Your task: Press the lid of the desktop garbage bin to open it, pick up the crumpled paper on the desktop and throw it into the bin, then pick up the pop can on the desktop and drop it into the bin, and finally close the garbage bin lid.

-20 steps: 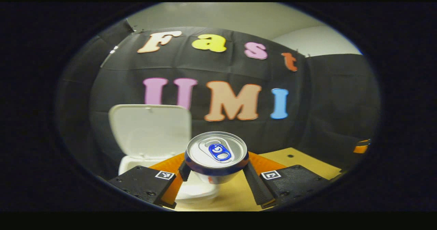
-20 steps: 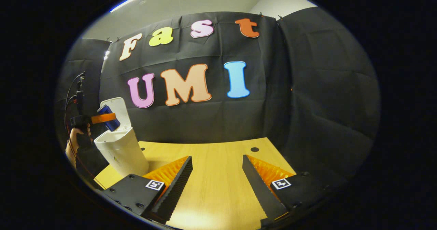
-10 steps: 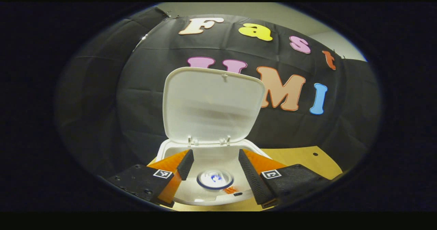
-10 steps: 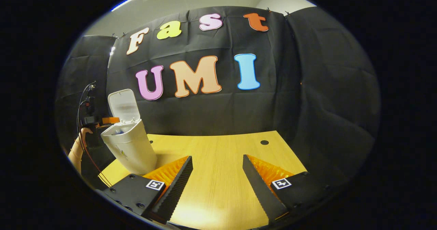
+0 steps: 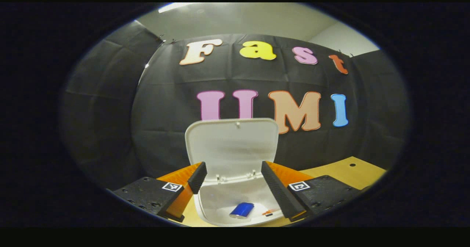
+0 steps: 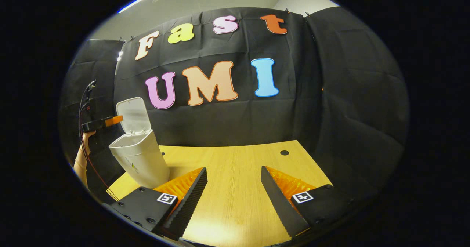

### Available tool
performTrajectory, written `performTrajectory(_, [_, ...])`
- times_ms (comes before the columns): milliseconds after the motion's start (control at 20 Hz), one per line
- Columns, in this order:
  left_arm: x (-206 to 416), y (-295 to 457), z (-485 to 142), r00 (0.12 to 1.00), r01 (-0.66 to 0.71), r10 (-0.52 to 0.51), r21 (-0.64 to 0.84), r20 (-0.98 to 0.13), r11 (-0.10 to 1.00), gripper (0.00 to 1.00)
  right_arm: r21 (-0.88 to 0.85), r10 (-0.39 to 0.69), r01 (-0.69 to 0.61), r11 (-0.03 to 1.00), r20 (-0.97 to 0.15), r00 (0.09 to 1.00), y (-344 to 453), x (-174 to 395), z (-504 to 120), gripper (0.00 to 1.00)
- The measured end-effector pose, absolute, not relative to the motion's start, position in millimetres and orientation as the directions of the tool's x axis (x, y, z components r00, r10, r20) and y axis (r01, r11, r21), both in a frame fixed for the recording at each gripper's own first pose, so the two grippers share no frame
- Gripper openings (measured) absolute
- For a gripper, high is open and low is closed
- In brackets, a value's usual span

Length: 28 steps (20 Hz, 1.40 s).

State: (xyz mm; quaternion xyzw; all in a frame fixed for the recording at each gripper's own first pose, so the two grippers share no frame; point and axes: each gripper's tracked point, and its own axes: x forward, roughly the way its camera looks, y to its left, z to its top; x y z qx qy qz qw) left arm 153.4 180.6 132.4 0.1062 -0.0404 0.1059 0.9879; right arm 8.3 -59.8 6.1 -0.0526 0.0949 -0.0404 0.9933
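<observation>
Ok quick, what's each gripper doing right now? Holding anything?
Left gripper: open, holding nothing; the can lies in the bin.
Right gripper: open, holding nothing, over the table.

Bin [image 5: 235,203] front rim cut off at bottom edge, left gripper view. Small orange bit [image 5: 270,211] inside bin: too small to ID.

Both views are dim, lit from above; a ceiling strip light [image 5: 172,7] glows at the top left of the left gripper view; strong fisheye bending curves the table [image 6: 235,210] edges and walls; a soft glare patch lies on the table's near edge; the open bin [image 5: 235,203] interior looks bright, its rim slightly soft.
</observation>
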Motion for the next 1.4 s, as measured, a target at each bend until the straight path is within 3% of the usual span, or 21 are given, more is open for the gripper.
performTrajectory(350, [197.9,189.6,224.9,0.963,-0.243,0.21,0.197,0.171,0.95,0.97,-0.078,-0.064,0.05,0.996,-0.194,0.979,-52.6,10.9,-4.9,0.96])
performTrajectory(400, [205.7,198.6,234.5,0.955,-0.273,0.241,0.194,0.172,0.942,0.9,-0.076,-0.072,0.058,0.995,-0.196,0.978,-55.8,9.6,-5.8,0.96])
performTrajectory(450, [214.5,208.1,240.4,0.952,-0.292,0.262,0.206,0.159,0.934,0.96,-0.071,-0.08,0.067,0.995,-0.197,0.977,-58.4,7.6,-6.1,0.96])
performTrajectory(550, [234.8,214.6,241.6,0.958,-0.285,0.267,0.228,0.109,0.931,0.97,-0.056,-0.093,0.084,0.995,-0.196,0.976,-63.7,4.3,-5.1,0.96])
performTrajectory(650, [253.0,218.6,227.6,0.965,-0.261,0.261,0.228,0.029,0.938,0.94,-0.045,-0.107,0.1,0.994,-0.19,0.976,-68.3,2.3,-4.4,0.96])
performTrajectory(850, [257.6,228.0,190.4,0.955,-0.254,0.278,0.202,-0.103,0.946,0.98,-0.051,-0.127,0.119,0.992,-0.197,0.972,-72.2,-0.4,-9.0,0.96])
performTrajectory(1000, [247.7,213.5,183.8,0.974,-0.209,0.213,0.065,-0.073,0.976,0.91,-0.071,-0.13,0.117,0.991,-0.202,0.971,-72.5,-1.8,-10.9,0.96])
performTrajectory(1200, [207.6,194.9,127.7,0.978,-0.171,0.177,0.062,-0.114,0.983,0.92,-0.051,-0.1,0.091,0.995,-0.216,0.971,-68.4,4.6,-14.7,0.96])
performTrajectory(1400, [176.6,180.5,90.0,0.982,-0.162,0.167,0.063,-0.086,0.985,0.93,-0.052,-0.069,0.059,0.997,-0.223,0.972,-59.4,13.8,-15.9,0.96])
